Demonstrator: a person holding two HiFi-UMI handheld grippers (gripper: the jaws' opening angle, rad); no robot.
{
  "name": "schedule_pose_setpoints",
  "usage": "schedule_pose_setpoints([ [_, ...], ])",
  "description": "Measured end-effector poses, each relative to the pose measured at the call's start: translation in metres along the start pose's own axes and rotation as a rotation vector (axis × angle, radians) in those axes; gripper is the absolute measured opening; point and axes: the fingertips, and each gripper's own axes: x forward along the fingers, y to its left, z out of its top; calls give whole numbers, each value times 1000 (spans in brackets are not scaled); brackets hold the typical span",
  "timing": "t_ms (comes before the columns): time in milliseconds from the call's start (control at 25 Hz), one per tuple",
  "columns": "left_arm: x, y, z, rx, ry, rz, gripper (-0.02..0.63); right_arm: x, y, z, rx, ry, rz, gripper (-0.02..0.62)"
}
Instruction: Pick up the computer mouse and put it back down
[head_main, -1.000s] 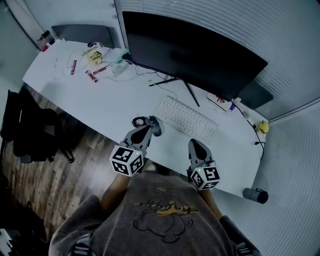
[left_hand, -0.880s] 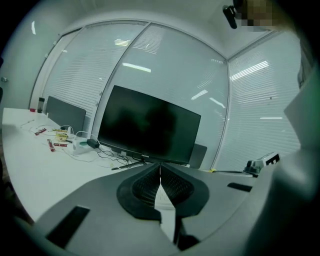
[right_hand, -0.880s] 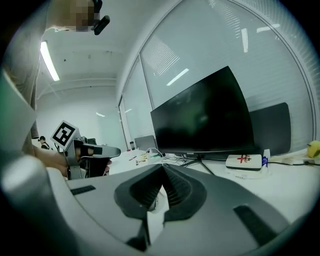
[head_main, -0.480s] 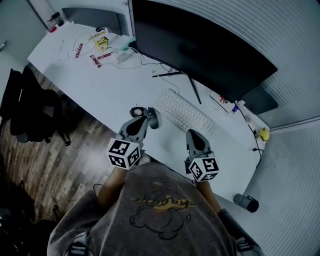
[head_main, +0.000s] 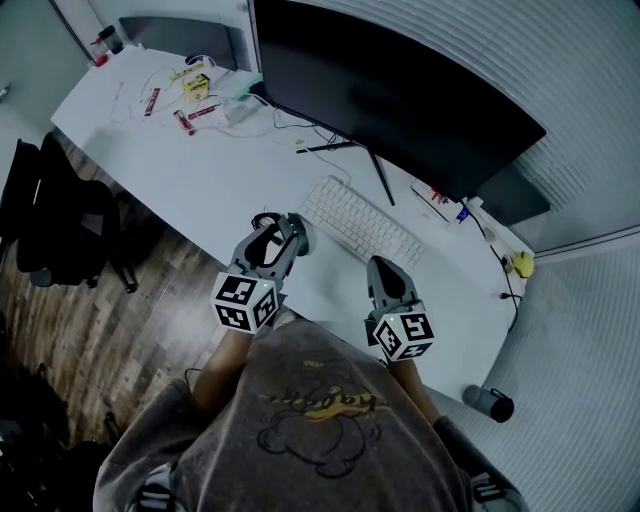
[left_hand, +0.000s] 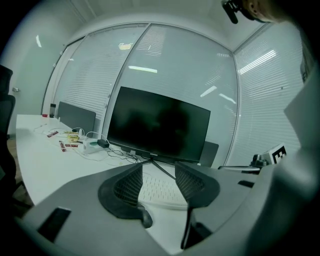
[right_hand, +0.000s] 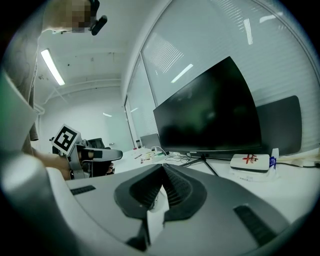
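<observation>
A white bench (head_main: 190, 185) runs diagonally beneath a dark monitor (head_main: 400, 100) and a white keyboard (head_main: 360, 225). We see the left claw (head_main: 281, 230) spread, its jaws just opened, pads pinching nothing. The computer mouse (head_main: 301, 233) lies on the bench at its tips, left of the keyboard. The right claw (head_main: 383, 268), lower right, is pressed together.

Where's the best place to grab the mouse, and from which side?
Take the mouse across its long sides at mid-body, coming from the near edge of the desk. It looks narrow and rounded, pointing away from you between the keyboard and a coiled cable. The left gripper, whose jaws have just been opening and press on nothing, is beside it.
</observation>
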Motion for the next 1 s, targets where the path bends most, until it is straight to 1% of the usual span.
schedule_pose_setpoints([
  [160, 7, -2, -6, 11, 24, -5, 286, -3, -2, -1, 4, 1, -4, 3],
  [280, 11, -1, -11, 10, 42, 8, 319, -3, -3, -2, 6, 2, -1, 3],
  [520, 24, 13, -25, 0, 82, 70, 346, -5, -3, -5, 12, 5, 1, 3],
  [640, 34, 18, -37, -1, 111, 86, 354, -6, -3, -7, 15, 8, 2, 3],
  [1000, 65, 37, -86, -20, 221, 146, 376, -6, -9, -9, 19, 22, 1, 3],
])
